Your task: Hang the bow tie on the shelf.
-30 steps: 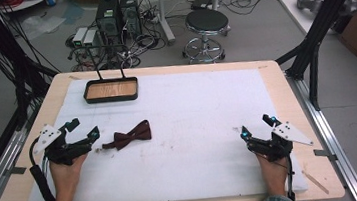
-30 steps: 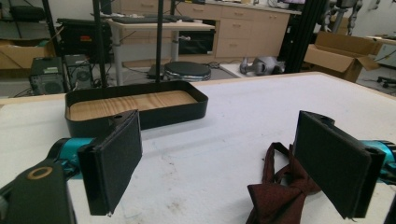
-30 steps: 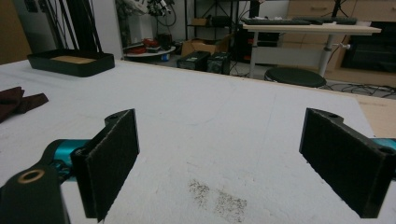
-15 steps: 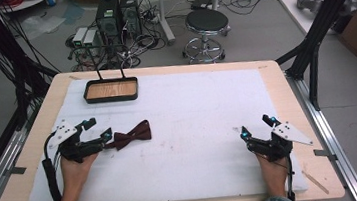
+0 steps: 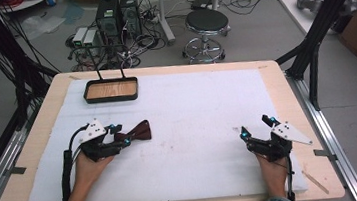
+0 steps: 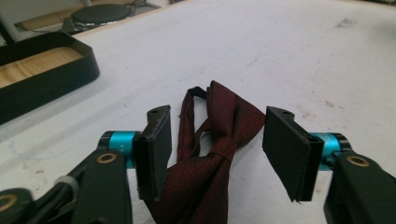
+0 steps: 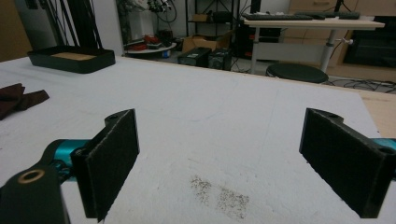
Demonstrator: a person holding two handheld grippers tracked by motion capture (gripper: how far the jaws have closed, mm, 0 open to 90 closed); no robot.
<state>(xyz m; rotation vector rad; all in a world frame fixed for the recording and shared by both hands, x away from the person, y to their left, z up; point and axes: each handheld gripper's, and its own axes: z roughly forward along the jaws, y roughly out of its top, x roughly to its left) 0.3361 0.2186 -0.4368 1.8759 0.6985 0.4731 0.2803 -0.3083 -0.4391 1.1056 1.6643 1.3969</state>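
A dark red bow tie (image 5: 138, 131) lies flat on the white pad at the left. My left gripper (image 5: 120, 135) lies low on the pad with its jaws astride the tie's near end (image 6: 205, 163). The jaws have just been closing, but a gap remains between the right pad (image 6: 287, 156) and the cloth, so the left gripper (image 6: 219, 123) is open around the tie. My right gripper (image 5: 254, 127) rests on the pad at the right, far from the tie, and it (image 7: 224, 126) is wide open with nothing between its jaws. From there the tie (image 7: 18, 100) lies at the far left.
A black tray (image 5: 112, 98) with a wooden floor and a wire handle stands at the back left of the white pad (image 5: 202, 108). It is also seen from the left gripper (image 6: 51, 79) and the right gripper (image 7: 70, 61). A stool (image 5: 206, 22) and computers stand on the floor beyond the table.
The left gripper slid right along the pad until its jaws came around the bow tie's left end, and the jaws narrowed. The right gripper stayed still.
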